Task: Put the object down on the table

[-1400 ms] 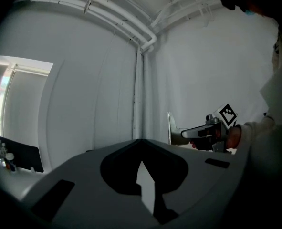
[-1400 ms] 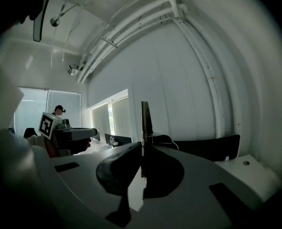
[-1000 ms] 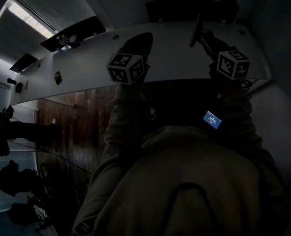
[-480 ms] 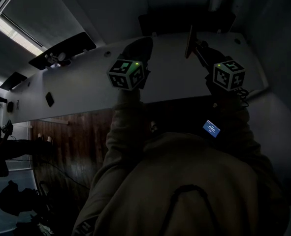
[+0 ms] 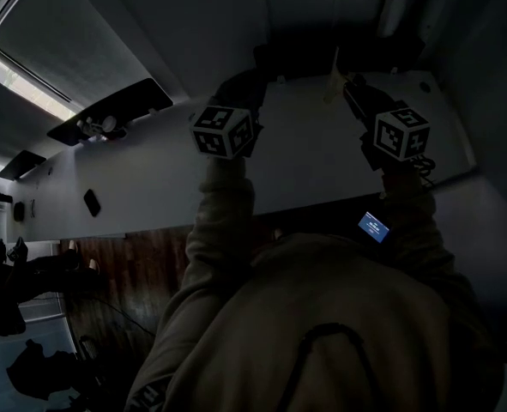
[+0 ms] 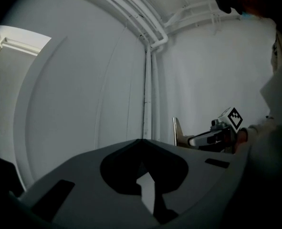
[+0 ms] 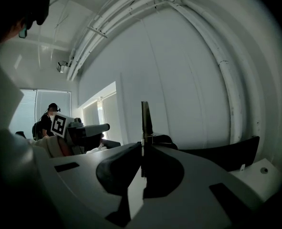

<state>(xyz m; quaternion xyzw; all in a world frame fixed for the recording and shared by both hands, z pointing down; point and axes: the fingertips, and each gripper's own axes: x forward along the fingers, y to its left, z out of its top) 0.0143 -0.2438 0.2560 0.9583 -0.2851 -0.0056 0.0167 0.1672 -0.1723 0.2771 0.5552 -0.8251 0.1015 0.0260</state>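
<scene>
My right gripper (image 5: 346, 86) is shut on a thin flat tan piece (image 5: 333, 74), which stands upright on edge above the far part of the white table (image 5: 304, 174). In the right gripper view the piece (image 7: 145, 120) rises straight up from between the closed jaws. From the left gripper view it (image 6: 178, 132) shows beside the right gripper (image 6: 191, 140). My left gripper (image 5: 240, 82) hovers level over the table to the left of it. Its jaw tips (image 6: 141, 140) meet with nothing between them.
A dark curved chair back (image 7: 222, 151) stands behind the table's far edge, close to the white wall with pipes (image 6: 148, 80). A long black item (image 5: 107, 114) and a small black thing (image 5: 91, 202) lie on the table's left. Wooden floor (image 5: 141, 273) shows below. A person (image 7: 49, 116) stands far off.
Both grippers have moved forward over the table towards the far wall, and the table's near edge now lies closer to the body. The right gripper still holds the flat piece.
</scene>
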